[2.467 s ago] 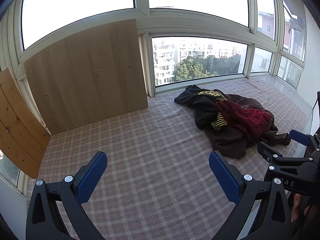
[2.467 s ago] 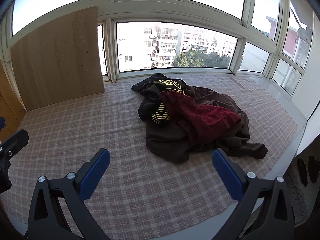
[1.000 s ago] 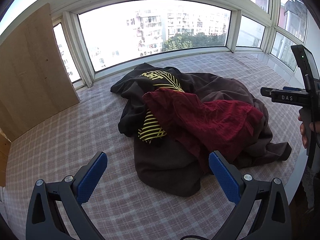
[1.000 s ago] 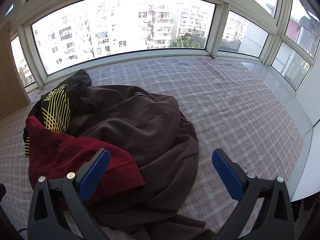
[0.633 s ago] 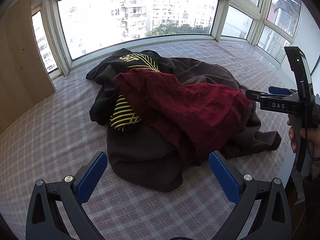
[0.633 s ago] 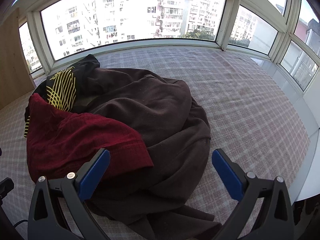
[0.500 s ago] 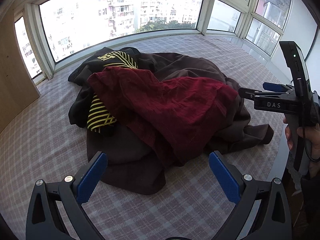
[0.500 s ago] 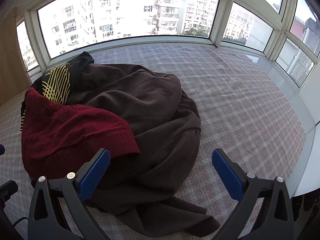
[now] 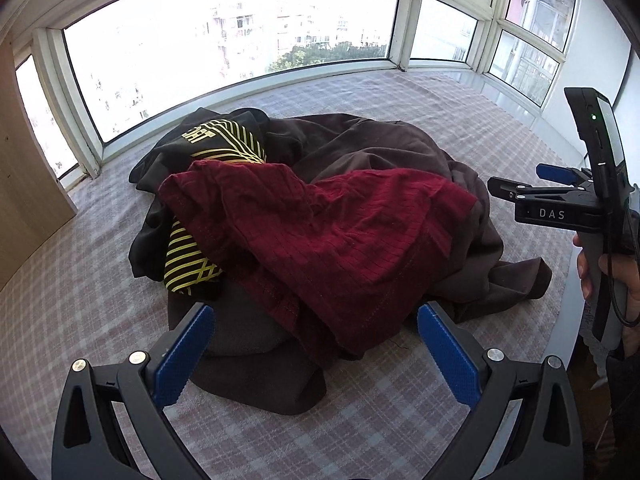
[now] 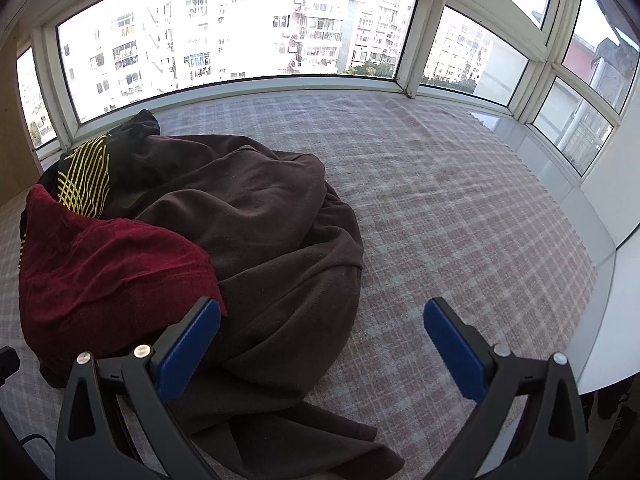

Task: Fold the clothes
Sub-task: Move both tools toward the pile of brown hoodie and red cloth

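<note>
Mostly, maroon shirt (image 9: 328, 236) hides brown garment (image 10: 264, 232).

We see the pile of clothes (image 9: 320, 232) lying on the checked cloth (image 10: 460, 208) that covers the platform under the window (image 10: 240, 28), with the knit garment (image 9: 320, 236) on top, the striped garment (image 9: 216, 140) behind and under it toward the window, and the large garment (image 10: 260, 232) beneath both. The left tongs (image 9: 316, 354) hang before the pile's near edge. The right tongs (image 10: 322, 346) sit to the pile's right, the wooden board (image 9: 24, 168) to its left.
</note>
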